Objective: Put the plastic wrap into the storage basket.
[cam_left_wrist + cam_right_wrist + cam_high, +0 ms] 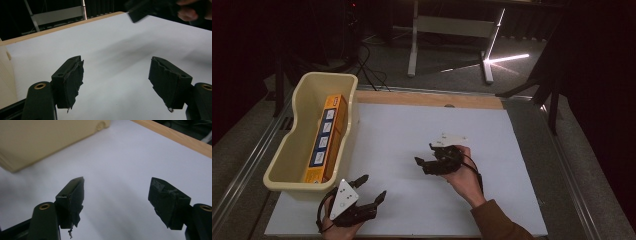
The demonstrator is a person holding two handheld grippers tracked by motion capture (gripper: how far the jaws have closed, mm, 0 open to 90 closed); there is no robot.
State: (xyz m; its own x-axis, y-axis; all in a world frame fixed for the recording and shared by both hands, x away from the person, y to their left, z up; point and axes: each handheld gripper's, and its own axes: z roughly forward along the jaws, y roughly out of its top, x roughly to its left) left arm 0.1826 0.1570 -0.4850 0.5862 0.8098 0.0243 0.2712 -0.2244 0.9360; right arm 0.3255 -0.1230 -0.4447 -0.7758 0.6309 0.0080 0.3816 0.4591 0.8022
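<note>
Field notes, standing at the table. A cream plastic tub [297, 150] sits at the left edge of the white tabletop [412, 135]. Inside it lies 1 long orange box [326, 140] with blue-and-white labels on its top face, resting against the tub's right wall.

Left gripper [371, 189]: low at the near-left corner of the table, just beside the tub's near end, jaws spread wide with nothing between them. Left gripper view confirms it: 2 black pads [72, 80] apart, bare white surface in the gap.

Right gripper [426, 154]: over the middle of the table, held in the person's right hand [464, 172], pointing left toward the tub but well apart from it. Jaws released and empty; right gripper view shows white tabletop between them and the tub's cream wall [47, 137] at upper left.

Wooden strip [432, 99] runs along the table's far edge.
</note>
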